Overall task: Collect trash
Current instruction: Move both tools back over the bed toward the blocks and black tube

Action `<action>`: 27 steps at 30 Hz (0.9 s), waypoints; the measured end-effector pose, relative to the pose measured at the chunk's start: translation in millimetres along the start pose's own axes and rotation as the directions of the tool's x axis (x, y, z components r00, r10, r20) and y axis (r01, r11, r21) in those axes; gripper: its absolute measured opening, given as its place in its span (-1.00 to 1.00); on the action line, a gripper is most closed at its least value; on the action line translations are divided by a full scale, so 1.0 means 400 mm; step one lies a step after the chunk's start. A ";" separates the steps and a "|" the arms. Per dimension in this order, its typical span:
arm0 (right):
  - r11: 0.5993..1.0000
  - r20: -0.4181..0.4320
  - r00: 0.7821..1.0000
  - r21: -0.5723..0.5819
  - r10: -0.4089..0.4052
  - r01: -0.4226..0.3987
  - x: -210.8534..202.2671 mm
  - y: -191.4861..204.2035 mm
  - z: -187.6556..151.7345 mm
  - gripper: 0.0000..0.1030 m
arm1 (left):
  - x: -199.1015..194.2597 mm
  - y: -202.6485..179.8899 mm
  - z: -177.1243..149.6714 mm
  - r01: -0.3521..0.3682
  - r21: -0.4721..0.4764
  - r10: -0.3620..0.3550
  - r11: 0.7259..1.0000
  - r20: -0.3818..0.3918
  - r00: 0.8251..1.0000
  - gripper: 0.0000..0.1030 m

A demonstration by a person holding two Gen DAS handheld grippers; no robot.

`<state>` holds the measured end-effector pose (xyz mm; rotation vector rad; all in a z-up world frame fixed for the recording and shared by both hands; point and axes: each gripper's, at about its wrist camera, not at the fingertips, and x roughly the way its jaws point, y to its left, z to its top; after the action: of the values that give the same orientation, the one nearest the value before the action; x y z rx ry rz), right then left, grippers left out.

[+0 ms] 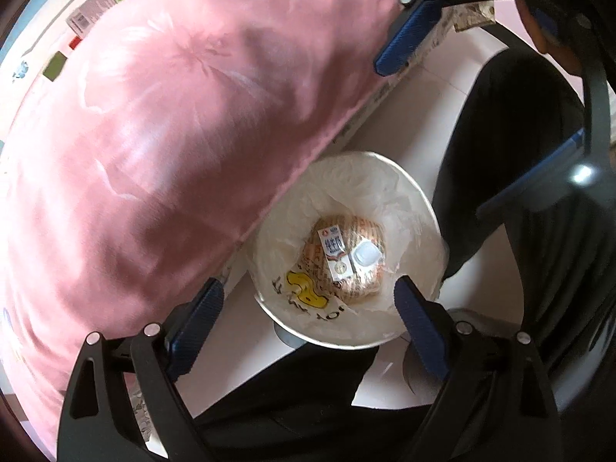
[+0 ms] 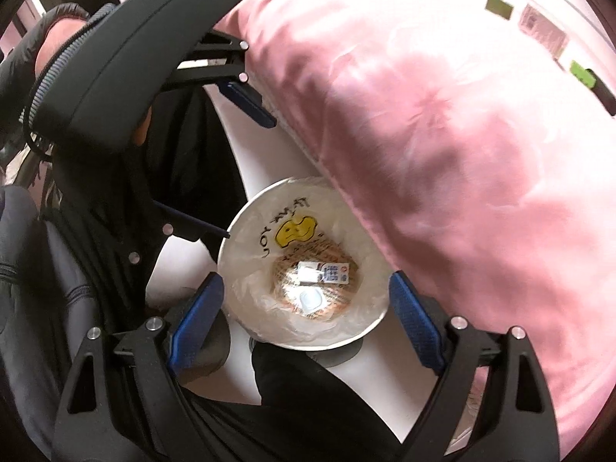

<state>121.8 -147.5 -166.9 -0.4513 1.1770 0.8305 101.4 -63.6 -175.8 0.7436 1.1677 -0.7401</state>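
A round white bin (image 1: 404,208) lined with a clear bag that bears a yellow smiley stands on the pale floor beside the bed. At its bottom lie a small milk carton (image 1: 333,250), a white plastic cup (image 1: 367,255) and a printed wrapper (image 1: 362,281). My left gripper (image 1: 308,308) hangs open above the bin with nothing between its fingers. In the right wrist view the same bin (image 2: 246,242) and carton (image 2: 327,272) sit below my right gripper (image 2: 308,315), which is open and holds nothing. Each gripper shows in the other's view, the right gripper (image 1: 473,111) and the left gripper (image 2: 248,177).
A bulky pink quilt (image 1: 173,134) overhangs the bin's edge on one side. Small boxes and green items (image 1: 92,9) lie on the surface beyond the quilt. A person's dark trouser legs (image 1: 500,134) stand close to the bin on the other side.
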 end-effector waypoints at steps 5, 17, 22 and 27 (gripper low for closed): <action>0.999 0.035 0.999 0.022 -0.042 0.041 -0.046 -0.014 -0.002 0.67 | -0.030 0.016 0.023 -0.031 -0.037 0.032 0.999 0.044 0.999 0.78; 0.985 0.113 0.980 0.082 -0.163 0.154 -0.165 -0.042 0.026 0.68 | -0.135 0.083 0.091 -0.101 -0.191 0.135 0.976 0.172 0.976 0.78; 0.972 0.200 0.955 0.138 -0.217 0.192 -0.239 -0.052 0.051 0.68 | -0.171 0.122 0.115 -0.139 -0.276 0.200 0.951 0.209 0.957 0.78; 0.964 0.243 0.937 0.149 -0.253 0.221 -0.296 -0.069 0.078 0.68 | -0.221 0.182 0.141 -0.138 -0.355 0.238 0.925 0.257 0.936 0.78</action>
<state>145.3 -182.1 -48.6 -0.3645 0.9017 0.5854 170.6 -59.2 -69.0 0.4351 0.8995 -0.4545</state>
